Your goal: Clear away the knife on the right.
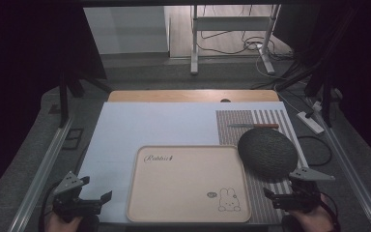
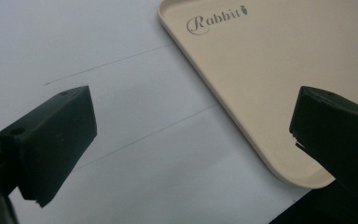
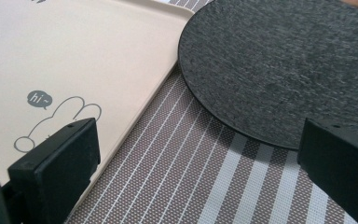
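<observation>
Your left gripper (image 1: 95,199) and right gripper (image 1: 276,197) are matte black, each topped by a grey three-cornered plate, with blocky black fingers (image 2: 51,140) showing small screw holes.

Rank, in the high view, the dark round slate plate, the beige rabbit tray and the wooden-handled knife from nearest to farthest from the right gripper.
From the right gripper:
1. Dark round slate plate, just beyond it on the striped placemat. The beige rabbit tray, close on its left, is nearly as near; hard to separate.
2. Wooden-handled knife, farthest, past the plate.
</observation>
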Tool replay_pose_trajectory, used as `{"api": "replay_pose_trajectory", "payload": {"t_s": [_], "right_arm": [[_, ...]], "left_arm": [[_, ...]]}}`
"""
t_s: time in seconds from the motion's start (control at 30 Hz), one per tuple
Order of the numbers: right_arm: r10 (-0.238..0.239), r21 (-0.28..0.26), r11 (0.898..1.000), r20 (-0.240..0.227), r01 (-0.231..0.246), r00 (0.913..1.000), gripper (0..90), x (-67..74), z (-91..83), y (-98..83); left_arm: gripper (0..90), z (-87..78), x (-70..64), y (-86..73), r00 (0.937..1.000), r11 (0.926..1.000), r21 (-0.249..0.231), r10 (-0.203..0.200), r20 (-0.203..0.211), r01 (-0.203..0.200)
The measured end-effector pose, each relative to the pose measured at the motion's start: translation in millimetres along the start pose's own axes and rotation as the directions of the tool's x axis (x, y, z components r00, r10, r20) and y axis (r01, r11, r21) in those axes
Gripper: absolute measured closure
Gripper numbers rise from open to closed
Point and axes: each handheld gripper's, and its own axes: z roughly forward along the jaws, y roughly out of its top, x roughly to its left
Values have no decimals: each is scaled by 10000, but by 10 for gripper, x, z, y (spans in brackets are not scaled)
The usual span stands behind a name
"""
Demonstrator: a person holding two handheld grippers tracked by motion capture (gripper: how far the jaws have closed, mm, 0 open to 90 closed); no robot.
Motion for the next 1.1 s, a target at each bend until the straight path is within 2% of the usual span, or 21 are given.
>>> {"api": "replay_pose_trajectory", "payload": {"t_s": [0.3, 0.47, 0.67, 0.83, 0.97, 1.1], "right_arm": [[69, 188, 9998, -291, -63, 9996, 0, -13, 17, 8], [-83, 293, 9995, -431, 96, 9990, 0, -4, 31, 14], [-222, 387, 9989, -601, 245, 9979, 0, 3, 43, 17], [-507, 664, 9963, -623, 548, 9968, 0, 33, 72, 29], [-614, 699, 9954, -614, 656, 9962, 0, 45, 74, 34], [-501, 477, 9974, -665, 533, 9965, 0, 26, 68, 46]], "left_arm": [[12, -5, 43, -9, 9993, 9995, -46, -299, 209, 300], [12, -6, 41, -10, 9994, 9995, 0, -311, 179, 311], [13, -11, 58, -13, 9986, 9987, 96, -504, 163, 502], [5, -23, 51, -21, 9991, 9991, 185, -376, -170, 380], [4, -18, 49, -22, 9994, 9992, 227, -314, -149, 318], [6, -8, 43, -20, 9997, 9993, 280, -231, -93, 233]]}}
